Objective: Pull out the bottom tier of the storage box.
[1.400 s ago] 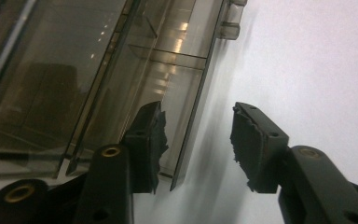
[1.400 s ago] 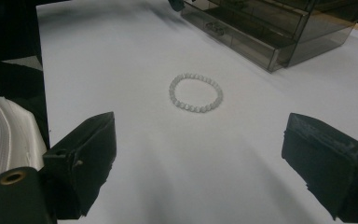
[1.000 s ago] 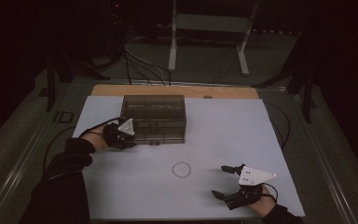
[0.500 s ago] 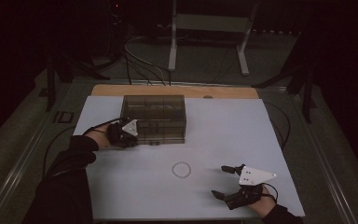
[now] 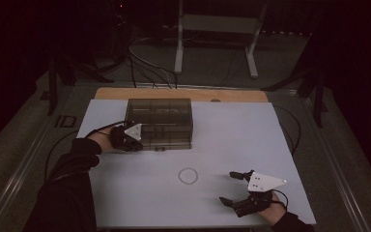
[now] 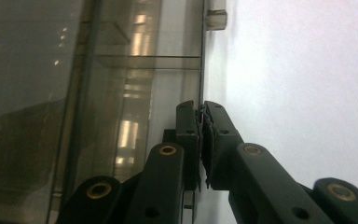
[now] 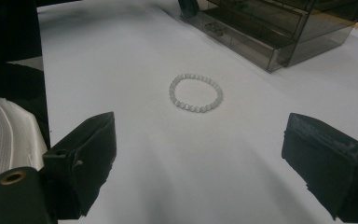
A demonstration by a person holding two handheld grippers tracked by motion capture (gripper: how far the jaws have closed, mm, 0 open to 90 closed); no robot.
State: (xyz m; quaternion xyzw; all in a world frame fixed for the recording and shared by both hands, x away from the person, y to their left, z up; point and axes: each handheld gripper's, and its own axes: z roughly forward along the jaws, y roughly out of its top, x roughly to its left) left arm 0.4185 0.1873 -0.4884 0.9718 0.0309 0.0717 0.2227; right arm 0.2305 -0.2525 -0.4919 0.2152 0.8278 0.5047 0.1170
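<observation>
A smoky clear drawer box (image 5: 159, 122) stands at the back left of the white table top (image 5: 232, 140). My left gripper (image 5: 136, 143) rests against the box's front left corner. In the left gripper view its jaws are pressed together (image 6: 202, 111) along the box's front edge (image 6: 140, 70), and I cannot make out anything between them. A small clear drawer handle (image 6: 216, 18) sticks out farther along that front. A pale bead bracelet (image 5: 188, 175) (image 7: 196, 93) lies flat in the middle. My right gripper (image 5: 232, 189) (image 7: 200, 154) is open near the front right, a short way from the bracelet.
A wooden strip (image 5: 178, 94) runs behind the white top. Beyond the table are cables and a metal stand (image 5: 212, 29) on a dark floor. A black cable (image 5: 290, 125) loops past the table's right edge. White surface lies bare between the bracelet and the box.
The left forearm has shifted slightly at the box's corner. The right gripper and the bracelet have not moved.
</observation>
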